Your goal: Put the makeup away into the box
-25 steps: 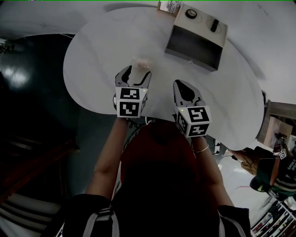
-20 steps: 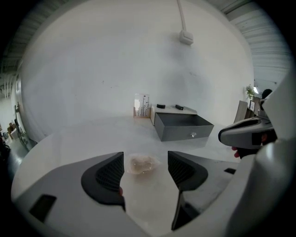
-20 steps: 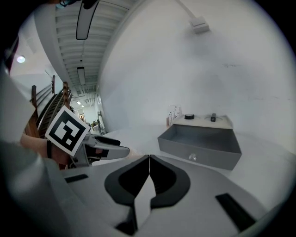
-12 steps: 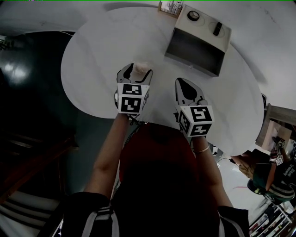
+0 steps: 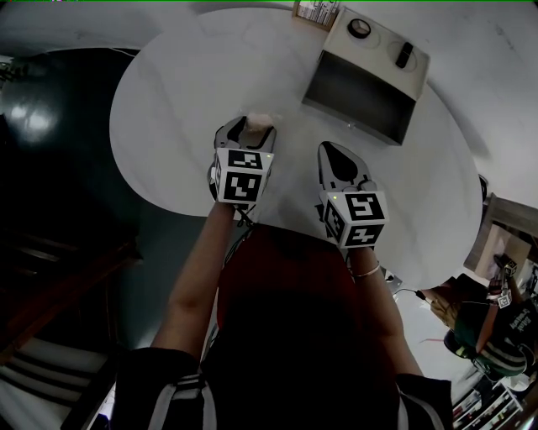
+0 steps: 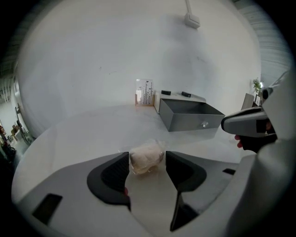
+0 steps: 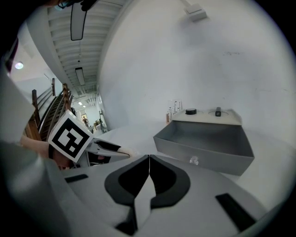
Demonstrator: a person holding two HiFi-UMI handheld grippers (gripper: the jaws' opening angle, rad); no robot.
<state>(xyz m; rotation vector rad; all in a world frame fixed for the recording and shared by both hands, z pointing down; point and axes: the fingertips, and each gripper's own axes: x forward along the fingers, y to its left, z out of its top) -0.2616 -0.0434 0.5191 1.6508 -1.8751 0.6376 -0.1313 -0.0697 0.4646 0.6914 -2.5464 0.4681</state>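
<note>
A pale beige makeup puff in clear wrap sits between the jaws of my left gripper, touching both pads. In the head view the puff shows at the tips of the left gripper on the white round table. My right gripper hovers beside it to the right, jaws pressed together with nothing in them. The grey open box stands at the far right of the table, ahead of the right gripper.
On the box's cream top lie a round black item and a small dark item. A clear holder with small bottles stands behind the box. The table's near edge runs just under both grippers.
The left gripper has moved forward until the puff lies between its jaws, and the jaws have come in against it. The right gripper has hardly moved.
</note>
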